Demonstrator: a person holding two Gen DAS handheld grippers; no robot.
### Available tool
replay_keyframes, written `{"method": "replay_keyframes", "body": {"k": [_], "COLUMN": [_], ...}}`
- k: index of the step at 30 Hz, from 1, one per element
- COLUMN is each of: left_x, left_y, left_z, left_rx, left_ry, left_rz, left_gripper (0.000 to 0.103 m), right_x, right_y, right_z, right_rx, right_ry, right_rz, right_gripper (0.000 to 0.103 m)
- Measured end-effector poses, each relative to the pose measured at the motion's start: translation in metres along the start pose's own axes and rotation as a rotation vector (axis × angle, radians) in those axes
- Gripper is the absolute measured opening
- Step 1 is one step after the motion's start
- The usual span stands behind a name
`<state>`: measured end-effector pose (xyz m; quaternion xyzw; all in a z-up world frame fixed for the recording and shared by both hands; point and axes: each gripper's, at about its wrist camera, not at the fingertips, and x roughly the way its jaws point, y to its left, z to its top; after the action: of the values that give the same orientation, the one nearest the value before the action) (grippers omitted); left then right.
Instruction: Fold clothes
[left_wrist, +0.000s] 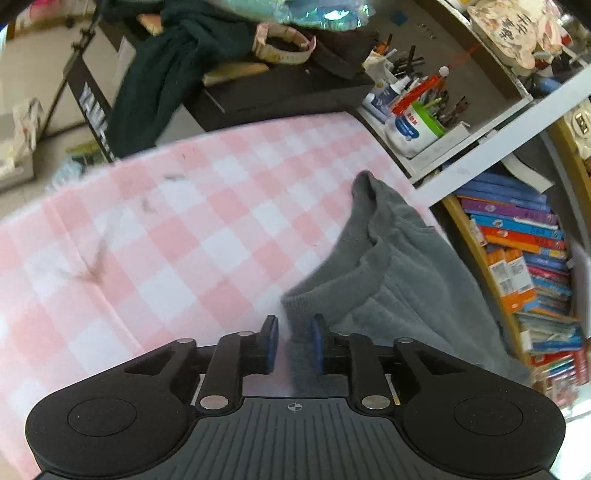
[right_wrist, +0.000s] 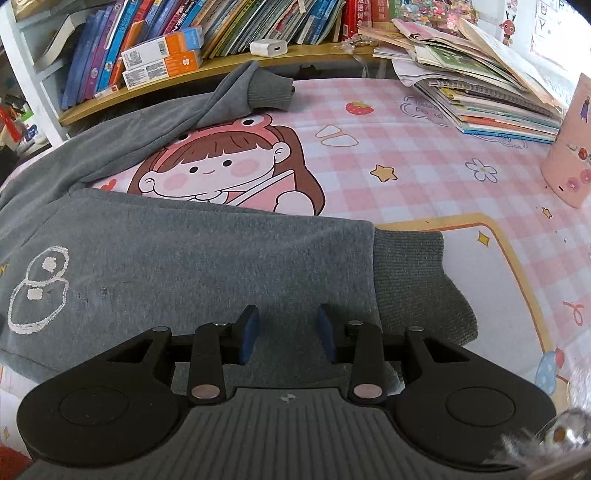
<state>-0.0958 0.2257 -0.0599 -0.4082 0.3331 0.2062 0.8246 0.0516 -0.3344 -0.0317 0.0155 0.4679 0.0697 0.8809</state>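
Grey sweatpants (right_wrist: 192, 258) lie on a pink checked table mat (right_wrist: 424, 162) with a cartoon girl print. One leg with a ribbed cuff (right_wrist: 417, 280) lies under my right gripper (right_wrist: 288, 332), which is open just above the fabric. The other leg's cuff (right_wrist: 269, 88) reaches the far shelf. In the left wrist view the pants' ribbed waistband (left_wrist: 332, 284) bunches at the mat's (left_wrist: 166, 240) right edge. My left gripper (left_wrist: 294, 339) has a fold of grey fabric between its blue pads, with a gap showing beside the left pad.
A bookshelf with many books (right_wrist: 184, 40) runs along the far edge. A stack of notebooks (right_wrist: 491, 96) and a pink cup (right_wrist: 569, 147) stand at the right. A shelf with bottles and pens (left_wrist: 413, 110) and dark clothes (left_wrist: 166, 70) lie beyond the mat.
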Motion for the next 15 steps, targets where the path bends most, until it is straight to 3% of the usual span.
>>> {"method": "replay_keyframes", "body": {"k": [3, 6, 8, 12, 15], "left_x": [-0.017, -0.020, -0.010, 0.025, 0.050], "left_y": [-0.004, -0.021, -0.037, -0.069, -0.080], "left_z": [0.011, 0.021, 0.022, 0.011, 0.004], "left_rx": [0.034, 0.101, 0.155, 0.251, 0.261], "left_ry": [-0.116, -0.166, -0.124, 0.001, 0.063], "left_rz": [0.019, -0.078, -0.162, -0.239, -0.230], "left_gripper": [0.021, 0.021, 0.020, 0.017, 0.015], "right_x": [0.001, 0.002, 0.003, 0.002, 0.000], "right_y": [0.003, 0.006, 0.007, 0.006, 0.000], "right_z": [0.000, 0.001, 0.001, 0.000, -0.001], "right_rx": [-0.010, -0.026, -0.033, -0.029, -0.021], "right_ry": [0.003, 0.005, 0.006, 0.002, -0.005], "right_rz": [0.001, 0.001, 0.000, 0.003, -0.005], "right_gripper": [0.040, 0.044, 0.045, 0.045, 0.042]}}
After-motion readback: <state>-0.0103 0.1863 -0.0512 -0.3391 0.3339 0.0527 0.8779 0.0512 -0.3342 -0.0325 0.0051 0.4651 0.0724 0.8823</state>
